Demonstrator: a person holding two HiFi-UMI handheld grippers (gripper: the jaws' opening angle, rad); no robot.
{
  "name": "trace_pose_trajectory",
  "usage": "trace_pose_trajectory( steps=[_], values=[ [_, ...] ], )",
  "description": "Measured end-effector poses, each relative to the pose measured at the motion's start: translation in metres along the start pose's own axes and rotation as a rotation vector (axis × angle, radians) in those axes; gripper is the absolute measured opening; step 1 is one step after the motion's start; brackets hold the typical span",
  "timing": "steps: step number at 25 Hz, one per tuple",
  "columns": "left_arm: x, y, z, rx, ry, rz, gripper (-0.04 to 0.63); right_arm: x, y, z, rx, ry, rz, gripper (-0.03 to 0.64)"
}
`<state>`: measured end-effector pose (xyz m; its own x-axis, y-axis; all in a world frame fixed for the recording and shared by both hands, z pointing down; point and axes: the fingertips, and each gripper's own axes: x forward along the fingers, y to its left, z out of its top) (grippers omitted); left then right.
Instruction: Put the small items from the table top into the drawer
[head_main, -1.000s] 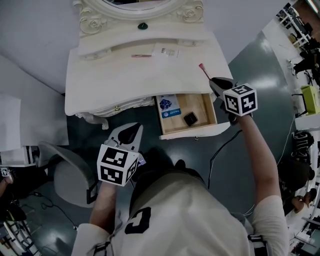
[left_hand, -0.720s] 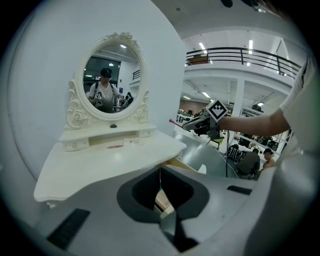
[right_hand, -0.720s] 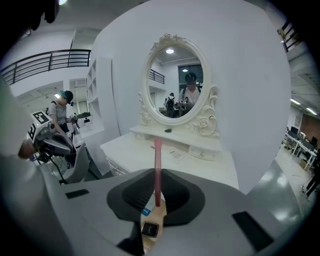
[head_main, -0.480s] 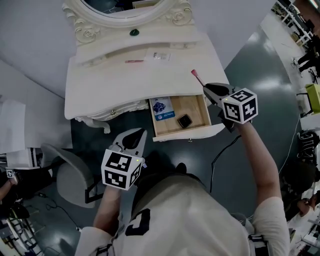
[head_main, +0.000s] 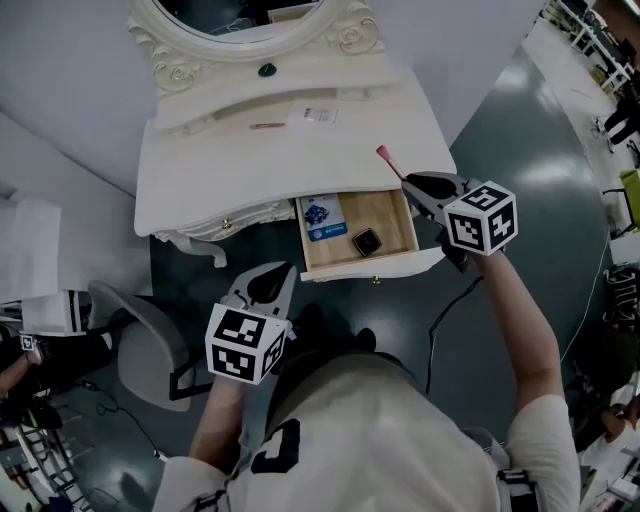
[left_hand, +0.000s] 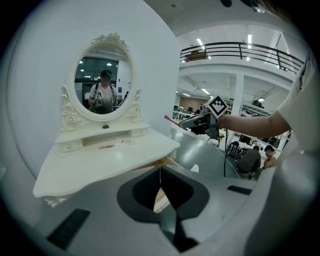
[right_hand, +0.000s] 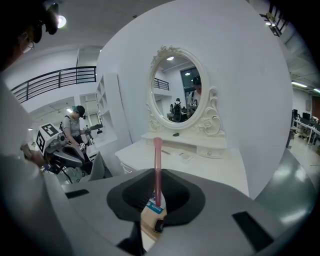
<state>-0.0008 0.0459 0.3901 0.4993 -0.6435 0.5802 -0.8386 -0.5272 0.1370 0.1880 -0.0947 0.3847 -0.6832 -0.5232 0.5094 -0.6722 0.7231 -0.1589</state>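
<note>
Right claw (head_main: 408, 182) gripping slim pink stick (right_hand: 157, 165) beside open drawer (head_main: 400, 262) holding blue packet (head_main: 322, 217) and black item (head_main: 366, 241), left claw (head_main: 272, 283) hovering closed, empty, thin red item (head_main: 267, 126) and clear packet (head_main: 320, 115) lying on surface (head_main: 220, 170)

The left gripper (head_main: 272, 278) sits close to the body on a bent arm, its jaws pressed together with nothing between them. The right arm stretches forward, and the right gripper (head_main: 410, 182) pinches a thin pink stick (head_main: 386, 160). Both grippers tilt downward.
</note>
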Motion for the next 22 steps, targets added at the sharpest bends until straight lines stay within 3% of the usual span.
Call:
trace_pose_trajectory(
  steps=[9, 22],
  values=[
    [-0.007, -0.007, -0.017, -0.015, 0.022, 0.013, 0.057, 0.013, 0.031, -0.028, -0.071, 0.085, 0.071, 0.057],
    [-0.023, 0.030, -0.024, -0.060, -0.012, 0.016, 0.057, 0.051, 0.069, -0.060, -0.112, 0.225, 0.111, 0.057]
  ],
)
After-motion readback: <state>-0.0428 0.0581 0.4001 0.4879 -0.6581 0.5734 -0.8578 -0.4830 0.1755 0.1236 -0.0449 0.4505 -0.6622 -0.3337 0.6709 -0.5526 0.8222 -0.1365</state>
